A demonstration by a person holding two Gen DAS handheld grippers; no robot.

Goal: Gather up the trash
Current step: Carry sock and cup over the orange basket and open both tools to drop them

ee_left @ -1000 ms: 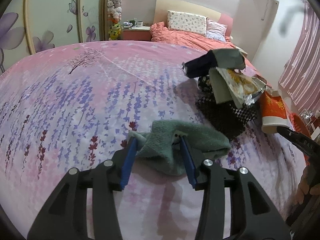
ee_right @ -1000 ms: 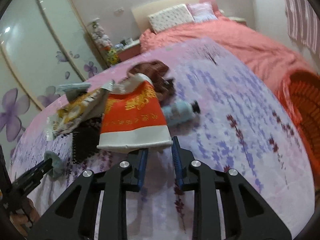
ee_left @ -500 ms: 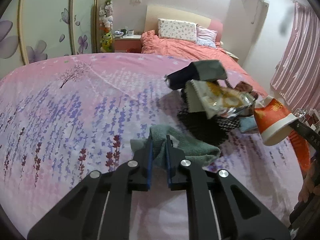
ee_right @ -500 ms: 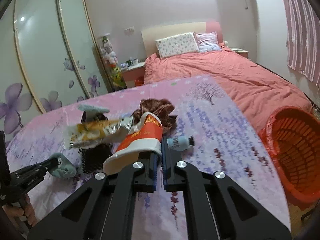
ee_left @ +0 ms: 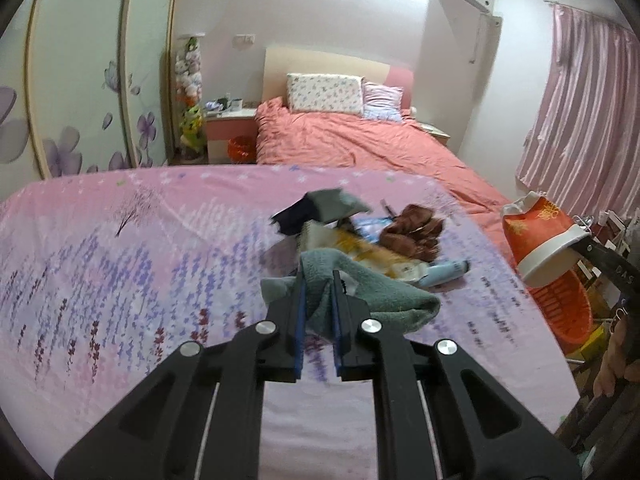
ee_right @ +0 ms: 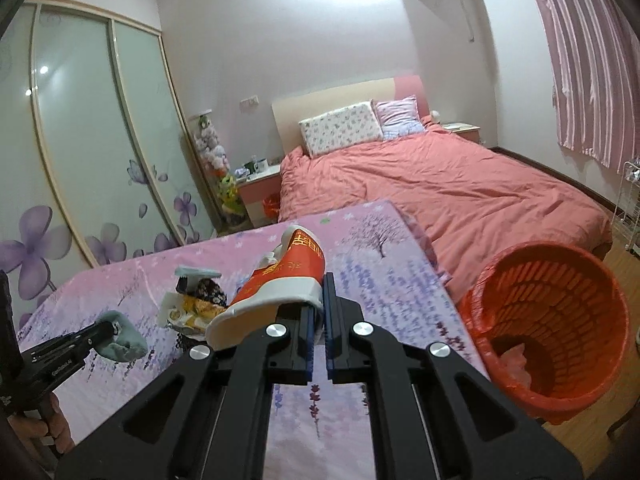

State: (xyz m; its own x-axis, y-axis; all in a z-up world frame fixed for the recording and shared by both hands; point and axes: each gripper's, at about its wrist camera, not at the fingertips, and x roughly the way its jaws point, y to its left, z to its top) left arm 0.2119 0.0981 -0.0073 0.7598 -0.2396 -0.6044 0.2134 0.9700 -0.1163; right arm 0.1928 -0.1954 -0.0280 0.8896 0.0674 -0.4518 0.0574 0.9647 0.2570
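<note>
Above the floral-covered worktop [ee_left: 120, 264], your left tongs [ee_left: 319, 280] have just closed on a green cloth [ee_left: 372, 292] and lifted it off the cover. Your right tongs [ee_right: 319, 302] have likewise just clamped the rim of a red paper cup [ee_right: 280, 280], now raised. The orange basket [ee_right: 560, 320] waits at right, likely next.
</note>
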